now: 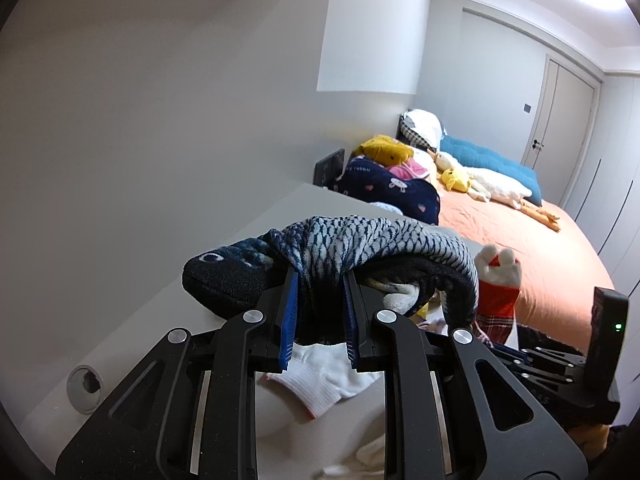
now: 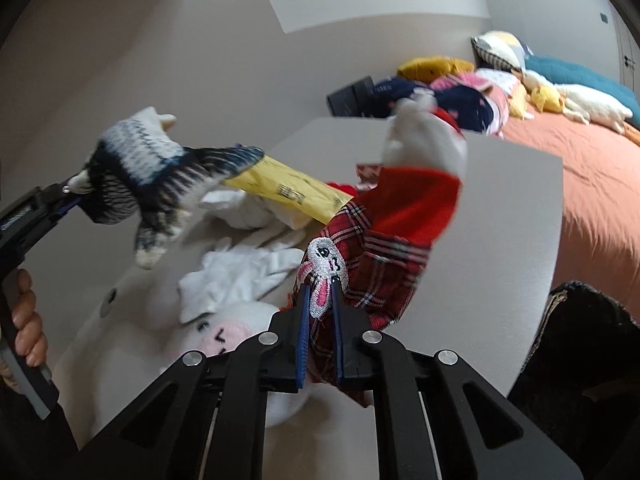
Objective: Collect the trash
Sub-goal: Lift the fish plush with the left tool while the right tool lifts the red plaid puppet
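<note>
Red plaid sock [image 2: 384, 236] in right tongs [image 2: 320, 312]

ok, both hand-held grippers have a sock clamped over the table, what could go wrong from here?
1. The right hand-held gripper pinches only the plaid cuff of the red sock; the long free end may slip out or swing.
2. The blue patterned sock drapes over the left hand-held gripper and could snag the white sock below.
3. The yellow packet may be the real trash; it lies untouched.
</note>
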